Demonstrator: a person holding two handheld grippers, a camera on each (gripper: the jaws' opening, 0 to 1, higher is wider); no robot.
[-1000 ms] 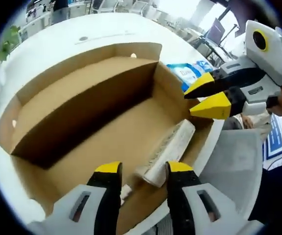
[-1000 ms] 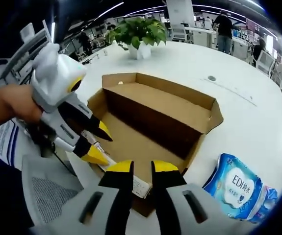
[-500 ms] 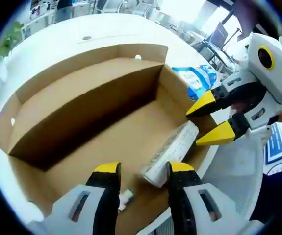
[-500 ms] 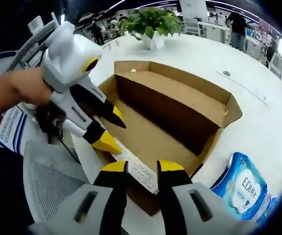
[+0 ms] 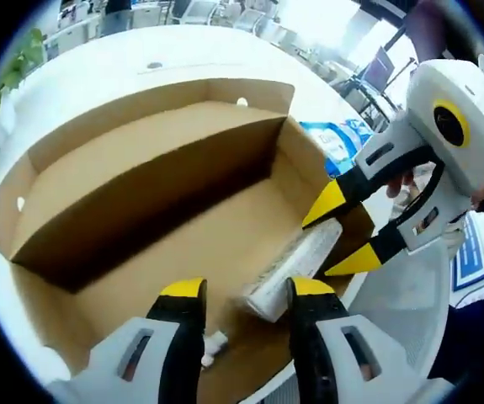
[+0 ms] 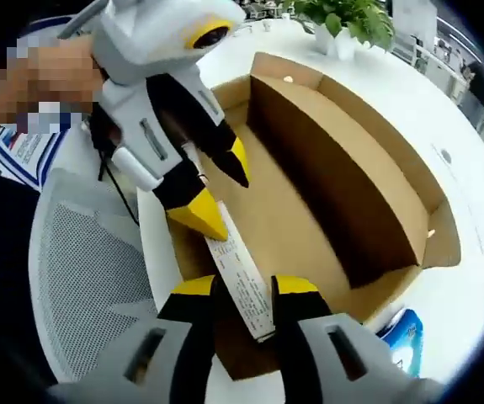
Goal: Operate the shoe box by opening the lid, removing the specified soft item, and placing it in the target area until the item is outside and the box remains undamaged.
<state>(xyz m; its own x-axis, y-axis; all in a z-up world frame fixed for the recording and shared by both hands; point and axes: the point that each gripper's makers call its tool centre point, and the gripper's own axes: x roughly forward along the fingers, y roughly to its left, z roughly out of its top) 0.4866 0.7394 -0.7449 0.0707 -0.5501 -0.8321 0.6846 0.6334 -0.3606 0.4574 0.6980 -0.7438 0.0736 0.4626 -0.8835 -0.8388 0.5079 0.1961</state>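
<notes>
In the left gripper view, a potted plant point(image 5: 24, 63) is standing at the far left edge of the round white table point(image 5: 124, 59), and the open cardboard shoe box point(image 5: 140, 181) is lying across the middle with its lid folded back as a tall brown wall behind the tray. Lower down, the left gripper point(image 5: 237, 295) is hovering over the near end of the box with its jaws spread, holding nothing. Just right of that, the rolled white soft item point(image 5: 296, 259), printed with small text, is lying inside the box against its near wall. Further right, the right gripper point(image 5: 336, 234) is reaching in with its yellow tips standing apart on either side of the roll's far end; whether they are touching it I cannot tell. Beyond it, a blue wipes packet point(image 5: 330, 139) is resting on the table beside the box. In the right gripper view, a grey mesh chair point(image 6: 82, 278) is showing at the left, and the right gripper point(image 6: 243, 286) is straddling the roll point(image 6: 242, 282) with a gap on each side. Judging from this, the lid is already open and the box is looking undamaged; the pinching, lifting out and placing of the roll are all left to do.
</notes>
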